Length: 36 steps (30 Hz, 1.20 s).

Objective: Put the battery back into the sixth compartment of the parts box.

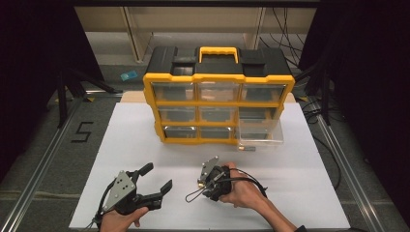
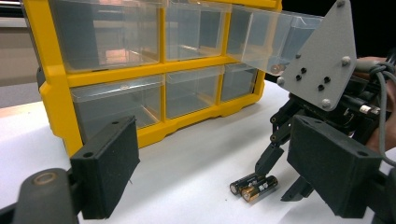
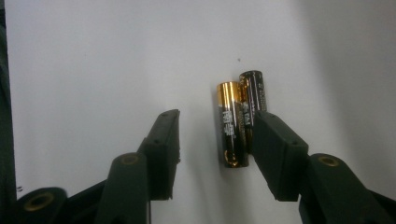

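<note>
Reaching down over two batteries [image 3: 240, 121] that lie side by side on the white desk [image 1: 145, 130], the right gripper [image 3: 215, 140] has its jaws apart, one pad touching or nearly touching the far battery's side while the other pad stands well clear of the near one. Nothing is clamped yet. The pair sits off-centre between the jaws — so a close from here would likely shove both cells sideways, and being round they could roll, split apart, or leave only one caught. A grip on two at once may also let the loose one slip out on the lift.

The left gripper [image 1: 140, 186] rests near the desk's front left, jaws wide apart and empty, well away from the batteries.

Beyond them stands the yellow drawer cabinet [image 1: 218, 104], with one clear drawer [image 1: 258, 130] pulled out at its lower right, overhanging the desk. That drawer's front lip is the edge to mind when carrying anything toward it. Between the hands and the cabinet the white surface is bare — ample room to shift or re-aim.
</note>
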Available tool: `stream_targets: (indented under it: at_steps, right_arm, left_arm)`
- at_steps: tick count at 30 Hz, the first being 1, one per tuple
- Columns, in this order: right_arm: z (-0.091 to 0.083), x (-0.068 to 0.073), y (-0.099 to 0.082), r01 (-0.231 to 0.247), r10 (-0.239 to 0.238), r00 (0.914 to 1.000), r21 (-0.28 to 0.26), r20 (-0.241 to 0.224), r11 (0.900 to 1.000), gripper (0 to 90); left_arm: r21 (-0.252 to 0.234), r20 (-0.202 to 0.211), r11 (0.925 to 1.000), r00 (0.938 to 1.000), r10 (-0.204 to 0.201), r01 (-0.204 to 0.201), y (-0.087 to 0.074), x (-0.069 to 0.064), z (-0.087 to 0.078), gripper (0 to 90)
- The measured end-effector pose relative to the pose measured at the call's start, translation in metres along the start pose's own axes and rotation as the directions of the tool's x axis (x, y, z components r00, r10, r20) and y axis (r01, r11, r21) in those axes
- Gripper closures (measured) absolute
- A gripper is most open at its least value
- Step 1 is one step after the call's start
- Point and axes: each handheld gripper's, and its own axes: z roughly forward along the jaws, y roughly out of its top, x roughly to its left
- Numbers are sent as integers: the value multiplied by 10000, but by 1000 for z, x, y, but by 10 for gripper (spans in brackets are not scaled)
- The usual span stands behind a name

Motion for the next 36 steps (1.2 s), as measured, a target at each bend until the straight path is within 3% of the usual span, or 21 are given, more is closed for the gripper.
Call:
stream_targets:
  at_steps: [9,11,14,24,29,36]
  right_arm:
    - [6,0,1,148,-146,9999,372,-61,9992,673]
    - [8,2,1,83,-79,9999,669,-70,9977,715]
    - [9,2,1,319,-310,9994,572,-172,9979,746]
    - [9,3,2,270,-254,9994,733,-216,9969,768]
    - [7,4,3,405,-393,9990,570,-229,9976,768]
    - [-17,2,9,449,-449,9989,38,113,9990,768]
  left_arm:
    - [2,12,10000,10000,5,-5,0,0,0,160]
    - [-1,14,10000,10000,6,-6,0,0,0,160]
    - [0,13,10000,10000,11,-11,0,0,0,160]
    - [4,16,10000,10000,15,-15,0,0,0,160]
    - [-5,6,10000,10000,-3,3,0,0,0,160]
    - [5,-3,10000,10000,6,-6,0,0,0,161]
